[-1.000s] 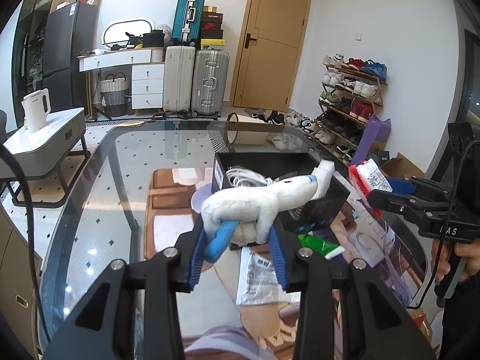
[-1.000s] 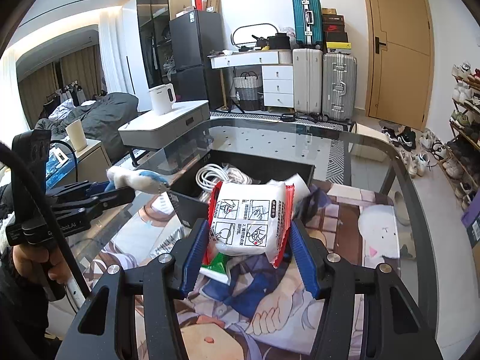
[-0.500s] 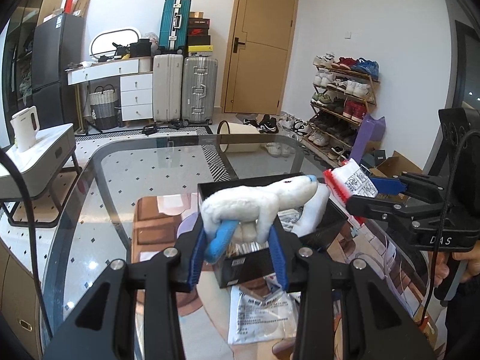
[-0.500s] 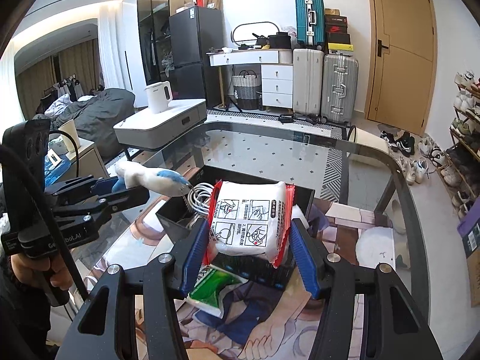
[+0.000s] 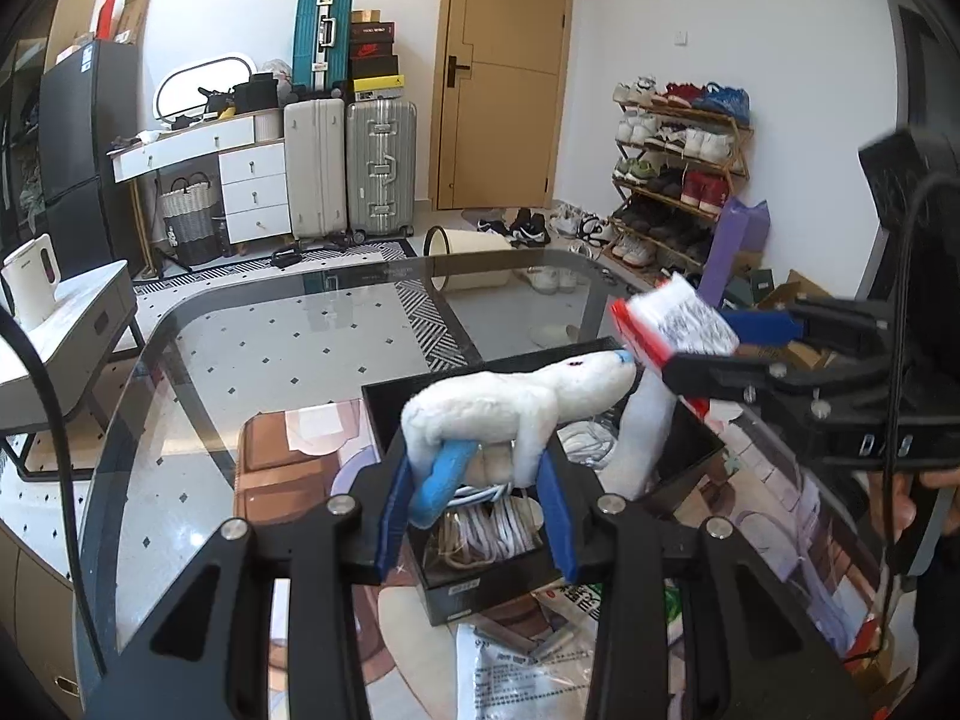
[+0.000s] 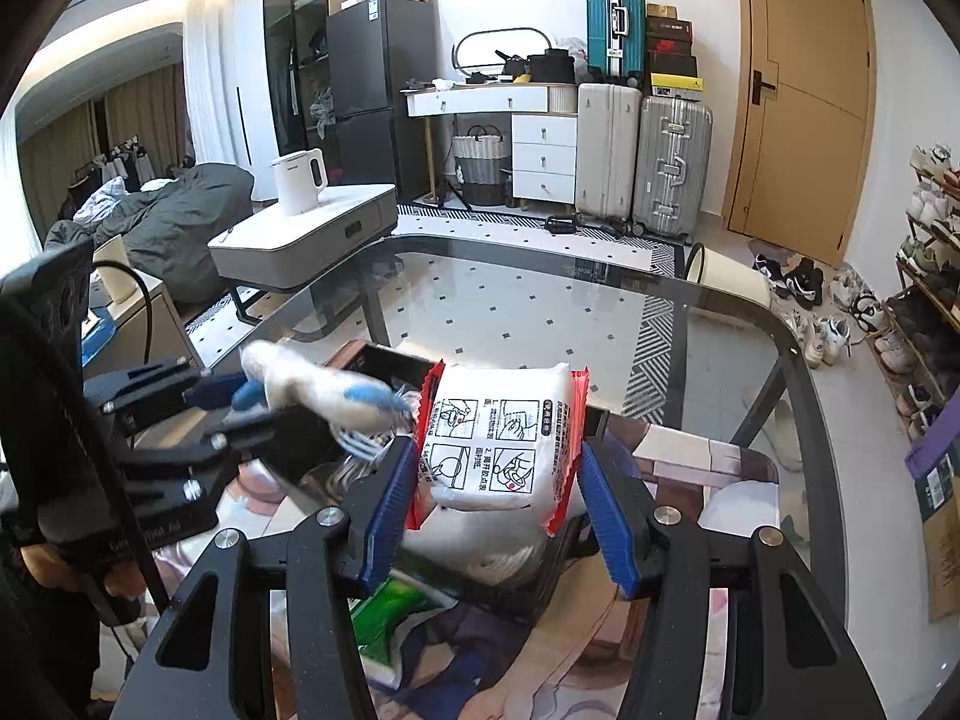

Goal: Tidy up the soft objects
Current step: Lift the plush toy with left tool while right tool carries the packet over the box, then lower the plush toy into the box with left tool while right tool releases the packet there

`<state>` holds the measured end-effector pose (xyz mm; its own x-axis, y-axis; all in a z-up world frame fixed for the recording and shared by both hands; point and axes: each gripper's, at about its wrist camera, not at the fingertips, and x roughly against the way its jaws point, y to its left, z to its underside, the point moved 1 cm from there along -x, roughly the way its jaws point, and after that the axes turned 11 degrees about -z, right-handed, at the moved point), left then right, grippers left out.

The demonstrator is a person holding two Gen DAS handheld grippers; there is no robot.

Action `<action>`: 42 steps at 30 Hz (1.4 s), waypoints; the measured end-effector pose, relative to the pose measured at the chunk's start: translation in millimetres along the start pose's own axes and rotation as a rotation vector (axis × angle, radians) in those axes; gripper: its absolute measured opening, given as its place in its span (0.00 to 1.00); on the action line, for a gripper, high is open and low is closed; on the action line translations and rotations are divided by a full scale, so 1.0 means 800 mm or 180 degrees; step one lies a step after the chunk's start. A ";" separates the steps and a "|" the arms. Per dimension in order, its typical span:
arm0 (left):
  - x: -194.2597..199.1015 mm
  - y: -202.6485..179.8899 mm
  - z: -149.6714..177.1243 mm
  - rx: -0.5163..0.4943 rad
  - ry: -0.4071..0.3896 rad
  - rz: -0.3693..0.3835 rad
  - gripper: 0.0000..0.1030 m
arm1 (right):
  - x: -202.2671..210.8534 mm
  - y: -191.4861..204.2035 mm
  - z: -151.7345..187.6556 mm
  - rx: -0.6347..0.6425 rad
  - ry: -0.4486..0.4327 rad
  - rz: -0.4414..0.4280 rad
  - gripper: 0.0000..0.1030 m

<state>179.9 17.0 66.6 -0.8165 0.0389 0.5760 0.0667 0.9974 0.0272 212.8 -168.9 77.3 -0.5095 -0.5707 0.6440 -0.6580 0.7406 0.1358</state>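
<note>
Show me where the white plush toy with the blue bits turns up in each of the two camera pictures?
Left wrist view: the white plush toy sits at centre, pinched in the left gripper above the black box.
Right wrist view: the same toy is at mid-left, blurred, sticking out of that gripper.
Shared landmark: the teal suitcase by the far wall.

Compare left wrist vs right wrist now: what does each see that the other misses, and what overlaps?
Left wrist only: shoe rack, grey printed bag below the black box.
Right wrist only: fridge, dark bedding, green packet.
Both: plush toy clamped in the left hand-held gripper, red-edged white pack clamped in the right hand-held gripper, black box, kettle, suitcases, door.
</note>
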 end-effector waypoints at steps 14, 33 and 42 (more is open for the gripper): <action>-0.041 -0.017 0.006 -0.0139 0.0186 0.0059 0.36 | -0.053 -0.026 -0.017 0.0117 0.0273 0.0043 0.54; -0.047 -0.020 0.011 -0.0216 0.0317 0.0109 0.43 | -0.064 -0.028 -0.003 0.0240 0.0327 0.0128 0.54; -0.012 -0.006 0.010 -0.0025 0.0216 0.0080 0.88 | -0.011 -0.017 0.013 0.0159 0.0073 0.0147 0.76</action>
<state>182.6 12.3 54.3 -0.7738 0.0596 0.6306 0.0914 0.9956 0.0182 220.3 -177.5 61.5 -0.5274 -0.5276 0.6659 -0.6613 0.7470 0.0682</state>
